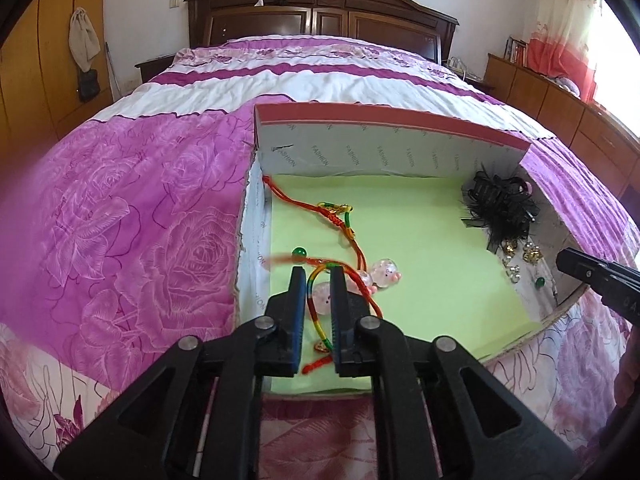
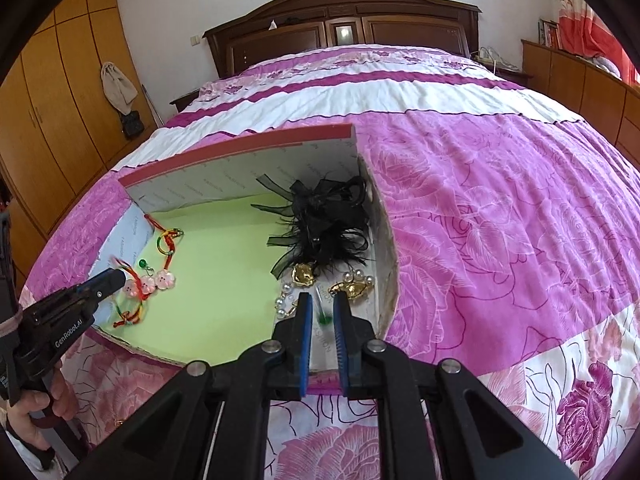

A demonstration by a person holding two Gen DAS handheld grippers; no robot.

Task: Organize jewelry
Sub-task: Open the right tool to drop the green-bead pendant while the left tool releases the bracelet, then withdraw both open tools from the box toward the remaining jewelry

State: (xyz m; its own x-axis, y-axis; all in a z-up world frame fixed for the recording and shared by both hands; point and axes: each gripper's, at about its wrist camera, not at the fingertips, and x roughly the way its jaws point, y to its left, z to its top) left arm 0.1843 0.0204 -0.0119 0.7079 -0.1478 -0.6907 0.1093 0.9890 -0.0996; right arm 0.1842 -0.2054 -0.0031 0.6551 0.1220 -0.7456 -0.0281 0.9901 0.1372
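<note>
A shallow box (image 1: 360,152) (image 2: 224,184) with a green lining lies on the bed. My left gripper (image 1: 319,274) (image 2: 116,278) hangs low at its left side. Its jaws stand slightly apart, and the loop of a rainbow cord bracelet (image 1: 311,304) with pink beads (image 2: 160,282) lies loose between them. At the box's right side, my right gripper (image 2: 322,300) (image 1: 568,260) is open over a green bead earring (image 2: 323,318), which lies untouched on the floor. A black feathered hair clip (image 2: 324,220) (image 1: 500,204) and gold-and-pearl earrings (image 2: 352,288) lie beyond it.
A second red cord bracelet (image 1: 336,212) and a loose green bead (image 1: 299,252) lie near the box's left wall. The pink rose quilt (image 1: 140,220) surrounds the box. A dark headboard (image 1: 320,20) stands far behind, with a wardrobe at left and low cabinets at right.
</note>
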